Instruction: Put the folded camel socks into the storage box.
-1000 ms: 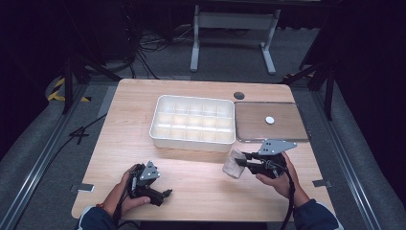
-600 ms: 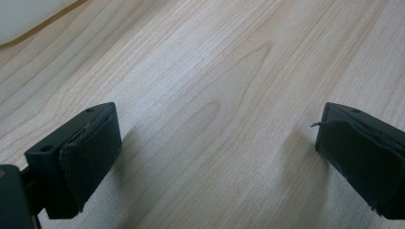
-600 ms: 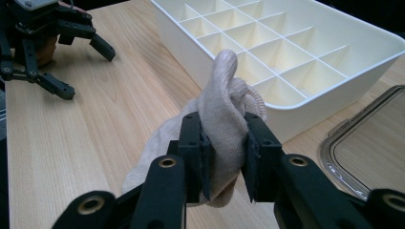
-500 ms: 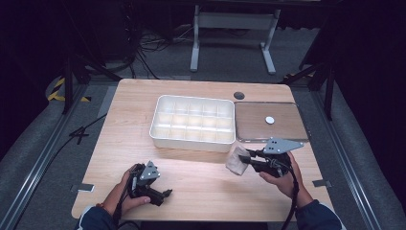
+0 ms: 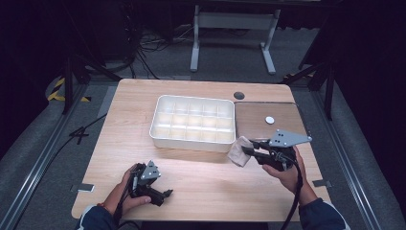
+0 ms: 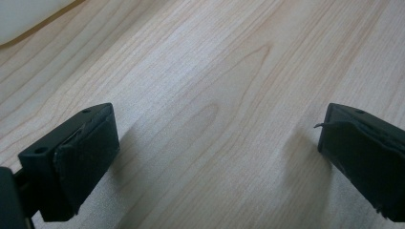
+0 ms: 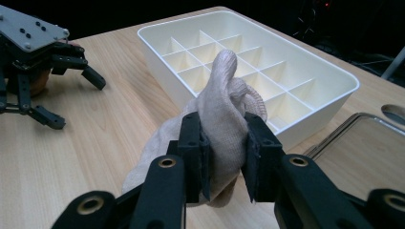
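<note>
Beige cloth (image 7: 224, 119) clamped between right tongs (image 7: 224, 157) (left tongs (image 6: 215, 157) apart), beside tray (image 7: 305, 62)

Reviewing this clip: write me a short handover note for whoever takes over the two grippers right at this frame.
Right gripper: shut on the beige cloth, a bunched piece pinched between its pads, held near the right front corner of the white divided tray.
Left gripper: open, nothing between its jaws, low over the bare table near the front edge.
Things: the tray stands mid-table, and the compartments that can be seen look empty; a brown board with a small white disc lies to its right.
Done: the cloth is picked up.
Left: probably putting the cloth into the tray; nothing is in it so far.
</note>
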Demonstrator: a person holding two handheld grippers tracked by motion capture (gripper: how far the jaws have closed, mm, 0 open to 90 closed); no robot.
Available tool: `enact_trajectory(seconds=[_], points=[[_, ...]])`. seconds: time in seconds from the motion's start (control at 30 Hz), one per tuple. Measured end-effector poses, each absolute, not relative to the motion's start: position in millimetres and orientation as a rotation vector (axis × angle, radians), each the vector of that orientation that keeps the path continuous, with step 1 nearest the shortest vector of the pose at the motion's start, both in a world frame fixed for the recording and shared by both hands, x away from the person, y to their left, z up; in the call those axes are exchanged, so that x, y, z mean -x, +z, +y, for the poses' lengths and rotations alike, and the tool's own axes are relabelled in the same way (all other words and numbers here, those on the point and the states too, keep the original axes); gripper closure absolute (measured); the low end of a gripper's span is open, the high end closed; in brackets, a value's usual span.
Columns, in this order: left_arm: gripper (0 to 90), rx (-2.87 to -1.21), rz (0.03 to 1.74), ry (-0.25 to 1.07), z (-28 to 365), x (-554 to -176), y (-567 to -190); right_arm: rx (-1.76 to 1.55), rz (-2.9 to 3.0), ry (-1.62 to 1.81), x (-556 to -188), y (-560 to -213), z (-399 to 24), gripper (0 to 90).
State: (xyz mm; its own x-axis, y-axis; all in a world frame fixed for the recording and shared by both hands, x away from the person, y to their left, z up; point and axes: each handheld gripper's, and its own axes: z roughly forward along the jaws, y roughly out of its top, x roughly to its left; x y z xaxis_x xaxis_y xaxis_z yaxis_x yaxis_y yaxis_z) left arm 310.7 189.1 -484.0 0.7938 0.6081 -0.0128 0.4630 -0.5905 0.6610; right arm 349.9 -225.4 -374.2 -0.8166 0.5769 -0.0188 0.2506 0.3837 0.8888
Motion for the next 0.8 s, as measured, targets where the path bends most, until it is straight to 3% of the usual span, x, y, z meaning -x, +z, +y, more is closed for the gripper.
enact_trajectory(seconds=[0.8], points=[[0.4,-2.311,0.785,0.286,189.3,-310.9,-483.9,-0.691,2.309,1.347,-378.6,-353.1,-200.1,72.0]])
